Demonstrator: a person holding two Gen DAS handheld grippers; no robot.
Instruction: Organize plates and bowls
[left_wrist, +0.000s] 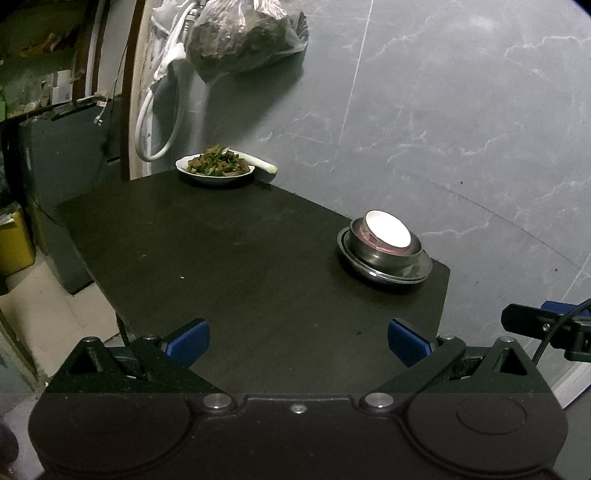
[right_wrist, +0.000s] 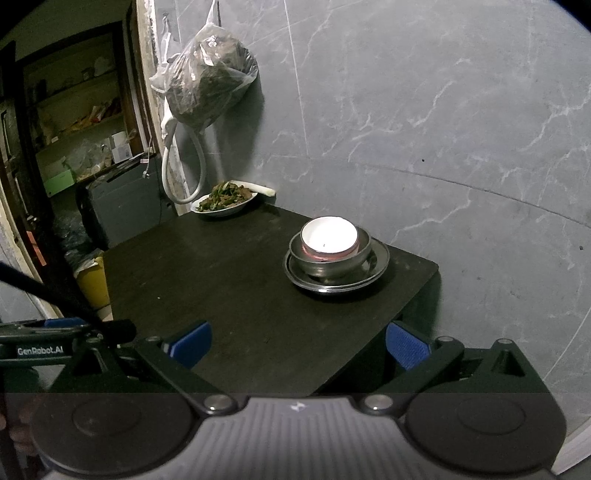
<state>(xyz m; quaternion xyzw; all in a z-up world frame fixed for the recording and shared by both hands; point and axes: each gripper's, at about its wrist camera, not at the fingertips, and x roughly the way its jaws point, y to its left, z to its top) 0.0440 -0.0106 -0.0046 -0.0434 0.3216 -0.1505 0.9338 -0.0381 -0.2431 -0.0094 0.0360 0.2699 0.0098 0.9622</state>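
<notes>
Bowls look already nested, since both the left gripper (left_wrist: 298, 341) and the right gripper (right_wrist: 298, 341) hang spread and empty over the near table (left_wrist: 240, 266) edge, while beyond them white bowl (right_wrist: 328, 234) sits in steel bowl (right_wrist: 330, 260) on steel plate (right_wrist: 336, 275) near the wall, and only the food plate (right_wrist: 225, 201) at the far corner stays apart.

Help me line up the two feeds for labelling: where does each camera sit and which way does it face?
Left wrist: on the left gripper, open, facing across the black table toward the wall; right gripper at its right edge.
Right wrist: on the right gripper, open, facing likewise; left gripper at its left edge.
Shared: stacked bowls, food plate, hanging bag.
</notes>
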